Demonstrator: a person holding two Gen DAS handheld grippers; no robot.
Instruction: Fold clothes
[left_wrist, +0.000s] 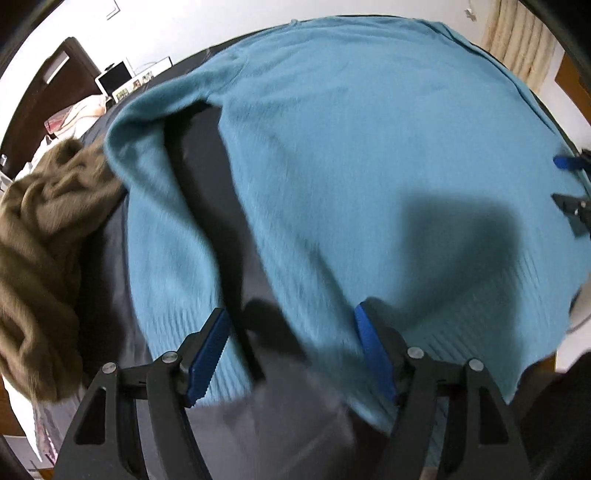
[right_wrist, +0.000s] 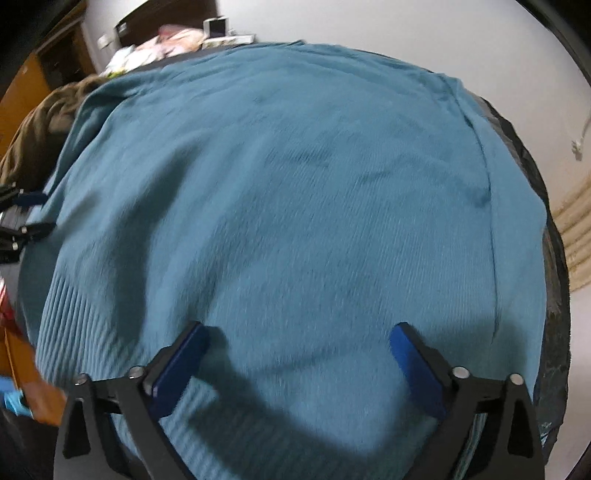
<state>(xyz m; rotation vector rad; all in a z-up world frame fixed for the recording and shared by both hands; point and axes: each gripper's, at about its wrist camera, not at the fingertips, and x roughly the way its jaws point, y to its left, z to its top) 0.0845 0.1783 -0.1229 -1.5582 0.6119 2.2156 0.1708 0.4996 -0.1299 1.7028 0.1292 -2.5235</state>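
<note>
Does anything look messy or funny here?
Yes. The brown garment lies crumpled in a heap beside the blue sweater, which is spread flat. The sweater's left sleeve lies apart from its body, showing dark cover between.

The left gripper (left_wrist: 290, 334) hangs with its jaws spread wide and nothing between them. The right gripper (right_wrist: 297, 349) hangs likewise, blue pads (right_wrist: 415, 363) far apart.
</note>
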